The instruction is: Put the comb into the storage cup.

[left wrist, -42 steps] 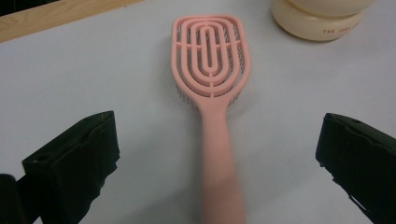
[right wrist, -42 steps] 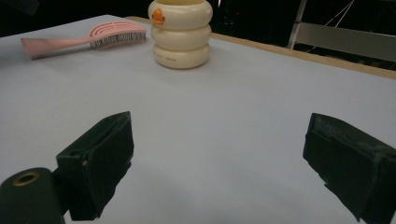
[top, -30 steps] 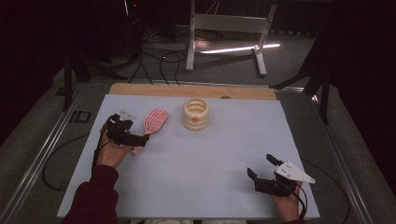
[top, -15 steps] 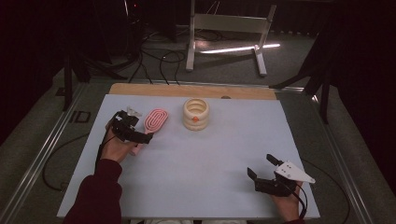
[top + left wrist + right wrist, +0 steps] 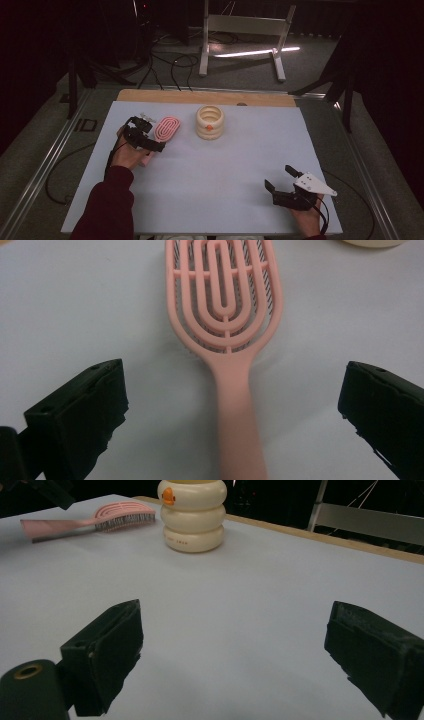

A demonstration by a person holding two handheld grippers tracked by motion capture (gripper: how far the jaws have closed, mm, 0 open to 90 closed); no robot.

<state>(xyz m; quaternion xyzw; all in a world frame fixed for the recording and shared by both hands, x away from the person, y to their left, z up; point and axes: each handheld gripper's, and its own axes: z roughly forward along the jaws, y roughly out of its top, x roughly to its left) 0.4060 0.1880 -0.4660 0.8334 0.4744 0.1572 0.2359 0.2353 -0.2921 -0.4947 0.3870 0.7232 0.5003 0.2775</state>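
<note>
A pink plastic hairbrush (image 5: 225,305) with an oval, vented head of nested loops and dark bristles beneath was seen lying flat on the pale blue bench (image 5: 240,165), toward its far left part. Its straight, narrow handle (image 5: 235,410) was pointed toward the person, and its head away. In the left gripper view, the handle was seen between the widely parted jaws of the left hand-held gripper (image 5: 232,405), touched by neither of them. In the high view, that left hand-held gripper (image 5: 145,137) was placed over the handle end.

A cream, ribbed, ring-stacked plastic container (image 5: 210,121) with a small orange mark on its side was stood upright just beside the brush head, apart from it.

The right hand-held gripper (image 5: 280,181) was held near the front right edge of the bench, its jaws spread wide around nothing.
</note>
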